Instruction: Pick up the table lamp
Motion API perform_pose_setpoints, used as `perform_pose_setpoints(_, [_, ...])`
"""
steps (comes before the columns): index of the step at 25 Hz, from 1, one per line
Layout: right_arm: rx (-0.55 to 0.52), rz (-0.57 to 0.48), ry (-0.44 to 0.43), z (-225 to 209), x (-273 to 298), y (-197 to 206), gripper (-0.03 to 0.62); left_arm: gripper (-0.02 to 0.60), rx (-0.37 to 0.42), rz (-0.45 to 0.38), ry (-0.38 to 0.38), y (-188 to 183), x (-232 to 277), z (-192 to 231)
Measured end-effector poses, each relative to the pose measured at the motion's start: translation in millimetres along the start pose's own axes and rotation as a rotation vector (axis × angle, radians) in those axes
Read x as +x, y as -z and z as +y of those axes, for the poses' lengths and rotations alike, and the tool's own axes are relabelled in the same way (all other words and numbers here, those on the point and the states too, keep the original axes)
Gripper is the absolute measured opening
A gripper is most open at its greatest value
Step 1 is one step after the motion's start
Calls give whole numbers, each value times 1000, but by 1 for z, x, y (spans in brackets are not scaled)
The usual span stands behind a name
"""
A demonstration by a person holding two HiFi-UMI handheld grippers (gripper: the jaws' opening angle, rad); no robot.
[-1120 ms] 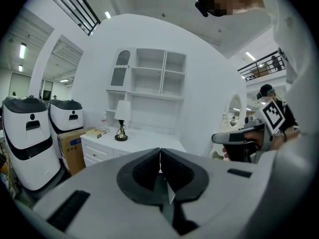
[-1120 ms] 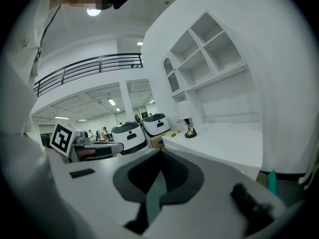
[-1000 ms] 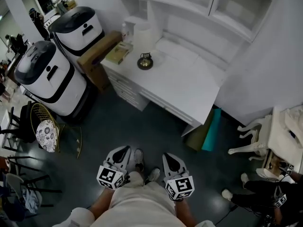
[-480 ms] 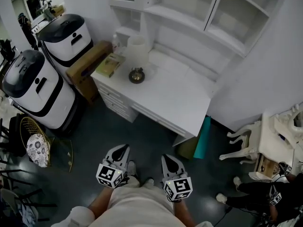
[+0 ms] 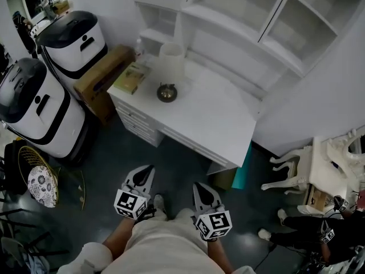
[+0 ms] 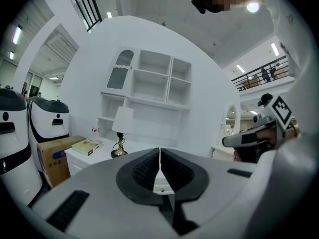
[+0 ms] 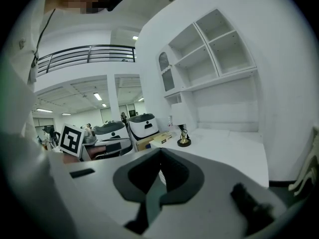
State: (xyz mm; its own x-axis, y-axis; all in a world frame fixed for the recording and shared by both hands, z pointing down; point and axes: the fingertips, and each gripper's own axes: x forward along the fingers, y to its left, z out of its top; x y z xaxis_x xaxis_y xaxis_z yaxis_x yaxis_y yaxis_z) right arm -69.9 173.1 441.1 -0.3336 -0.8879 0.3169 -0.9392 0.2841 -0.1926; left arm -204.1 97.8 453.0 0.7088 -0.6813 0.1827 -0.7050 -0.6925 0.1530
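Observation:
The table lamp (image 5: 170, 67) has a white shade and a round brass base, and it stands on the left part of the white desk (image 5: 217, 119). It also shows small and far off as the lamp (image 6: 121, 133) in the left gripper view and the lamp (image 7: 182, 128) in the right gripper view. My left gripper (image 5: 145, 171) and right gripper (image 5: 201, 188) are held side by side above the dark floor, well short of the desk. Both point toward it. The left gripper (image 6: 159, 156) and the right gripper (image 7: 159, 156) are shut and hold nothing.
Two white-and-black machines (image 5: 43, 90) and a cardboard box (image 5: 102, 76) stand left of the desk. A book (image 5: 132, 77) lies near the lamp. A white shelf unit (image 5: 228, 16) rises behind. A teal board (image 5: 244, 163) leans at the desk's right end, with a white chair (image 5: 291, 173) beyond.
Both grippers have moved forward toward the desk, still shut. The desk and lamp now sit nearer in the head view.

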Motion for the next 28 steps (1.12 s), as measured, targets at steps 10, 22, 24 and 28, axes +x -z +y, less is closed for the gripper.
perform_pose_setpoints(10, [31, 59, 49, -16, 24, 11, 12, 11, -22, 31, -5, 7, 31, 37])
perform_pose_setpoints(22, [23, 30, -35, -88, 92, -22, 12, 11, 41, 49, -75, -14, 109, 58])
perform_pose_setpoints(24, [20, 15, -46, -108, 102, -32, 12, 12, 48, 47, -89, -19, 128, 60])
perform_pose_setpoints(28, [21, 6, -68, -148, 120, -45, 12, 12, 71, 37, -106, -28, 167, 58])
